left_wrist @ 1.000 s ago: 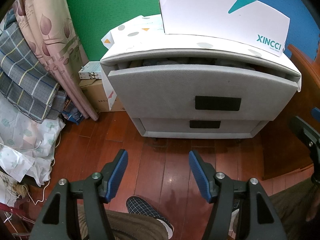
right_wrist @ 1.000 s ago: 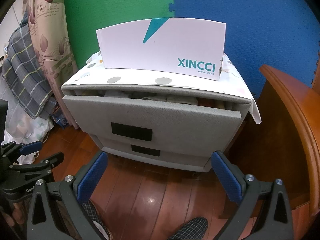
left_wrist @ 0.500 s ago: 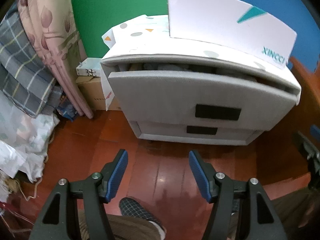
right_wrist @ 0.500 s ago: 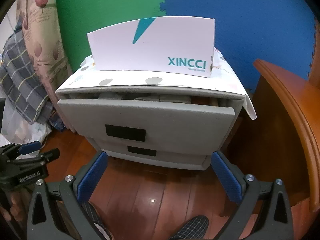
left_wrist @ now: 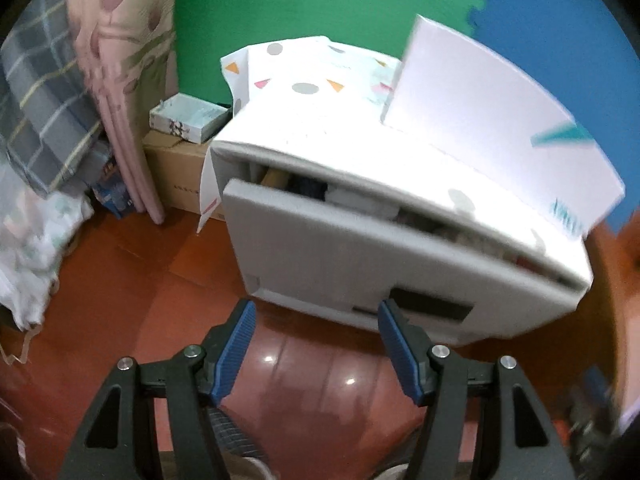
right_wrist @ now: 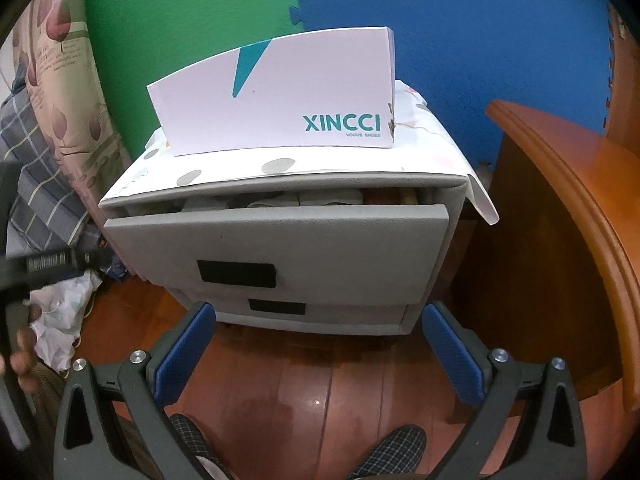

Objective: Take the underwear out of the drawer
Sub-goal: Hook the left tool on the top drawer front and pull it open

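The left gripper (left_wrist: 314, 338) has swung in closer to the top drawer (right_wrist: 280, 240), jaws released and empty like the right gripper (right_wrist: 320, 352), so the folded underwear (right_wrist: 276, 200) inside the part-open drawer is nearly within reach.

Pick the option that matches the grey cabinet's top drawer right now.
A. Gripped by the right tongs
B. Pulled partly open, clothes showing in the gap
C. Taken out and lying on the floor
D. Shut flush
B: the top drawer stands out from the cabinet, with folded clothes visible behind its front.
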Motion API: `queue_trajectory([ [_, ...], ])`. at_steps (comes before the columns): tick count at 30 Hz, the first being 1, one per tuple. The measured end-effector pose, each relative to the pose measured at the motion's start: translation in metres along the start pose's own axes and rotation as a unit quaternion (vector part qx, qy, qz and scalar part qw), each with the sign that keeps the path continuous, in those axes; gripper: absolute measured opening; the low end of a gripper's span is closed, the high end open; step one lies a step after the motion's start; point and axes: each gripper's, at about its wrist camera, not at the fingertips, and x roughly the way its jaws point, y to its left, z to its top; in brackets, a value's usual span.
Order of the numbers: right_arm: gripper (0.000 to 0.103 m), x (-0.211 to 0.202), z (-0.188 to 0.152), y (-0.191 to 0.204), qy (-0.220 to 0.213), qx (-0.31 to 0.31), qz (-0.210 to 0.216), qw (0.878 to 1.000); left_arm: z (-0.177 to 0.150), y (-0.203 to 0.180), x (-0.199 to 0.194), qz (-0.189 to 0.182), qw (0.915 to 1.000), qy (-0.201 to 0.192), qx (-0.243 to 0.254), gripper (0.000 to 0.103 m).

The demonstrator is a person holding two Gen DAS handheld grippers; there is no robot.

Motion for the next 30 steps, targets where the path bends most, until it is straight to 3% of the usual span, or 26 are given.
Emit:
queue_trajectory([
  [5,0.103,0.000,0.000,-0.002,0.001,0.001,-0.003,1.000,0.023,0.008,0.010,0.005,0.9996,-0.001,-0.027,0.065],
  [10,0.103,0.002,0.000,-0.005,0.004,0.011,-0.002,1.000,0.039,0.020,0.029,-0.024,0.9960,0.023,-0.083,0.065],
  [17,0.103,0.003,0.000,-0.006,0.006,0.012,0.001,1.000,0.051,0.029,0.057,-0.025,0.9936,0.040,-0.102,0.065],
  [30,0.103,0.003,-0.001,-0.008,0.009,0.020,0.001,1.000,0.060,0.041,0.076,-0.034,0.9882,0.035,-0.145,0.081],
])
